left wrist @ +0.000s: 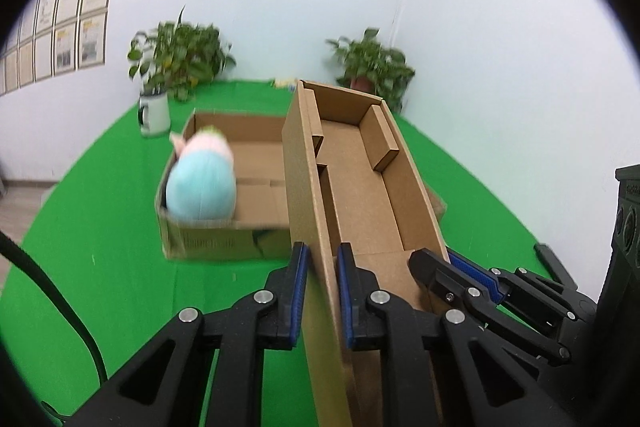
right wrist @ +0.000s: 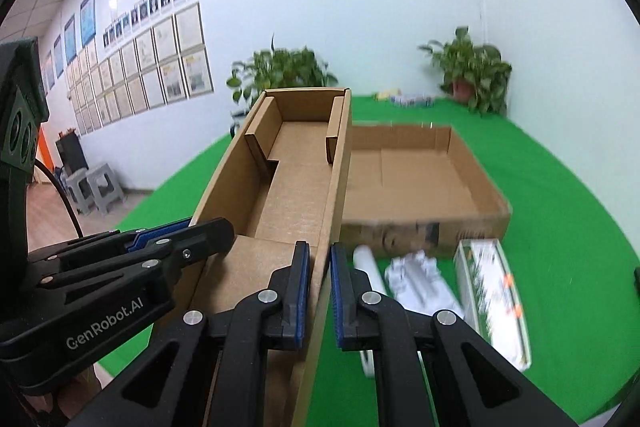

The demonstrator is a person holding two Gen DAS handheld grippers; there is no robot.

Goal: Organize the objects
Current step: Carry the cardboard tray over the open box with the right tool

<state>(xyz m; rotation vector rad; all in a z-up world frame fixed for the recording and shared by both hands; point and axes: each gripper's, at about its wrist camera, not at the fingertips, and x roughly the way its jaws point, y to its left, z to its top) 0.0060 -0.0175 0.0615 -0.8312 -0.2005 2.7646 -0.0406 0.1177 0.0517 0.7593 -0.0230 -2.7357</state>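
- left hand-held gripper [left wrist: 322, 291]: pads pinching the left long wall of the narrow cardboard box [left wrist: 360, 187], one pad outside, one inside. Looks like a firm clamp, wall runs right btwn the fingers.
- right hand-held gripper [right wrist: 319, 291]: same deal on the opposite long wall, pinched shut on the cardboard. You can see it from the left cam too, coming in at an angle on the right side.
- why two grips imo: box is long + floppy, so one on each wall keeps it from twisting or sagging while it's carried.
- pose: both point fwd along the box, roughly parallel, near end only. Box seems lifted off the desk [left wrist: 100, 227] and tipped a bit, far end over the big shallow tray box [right wrist: 420, 179].
- narrow box looks empty, just folded inner flaps.
- tray box holds a blue/pink plush toy [left wrist: 202, 183] in its left corner.
- white wrapped packs [right wrist: 420, 279] + a clear-front carton [right wrist: 496, 299] lie on the green cloth just in front of the tray, prob still to sort.
- potted plants [left wrist: 180, 55] at the back, not involved.
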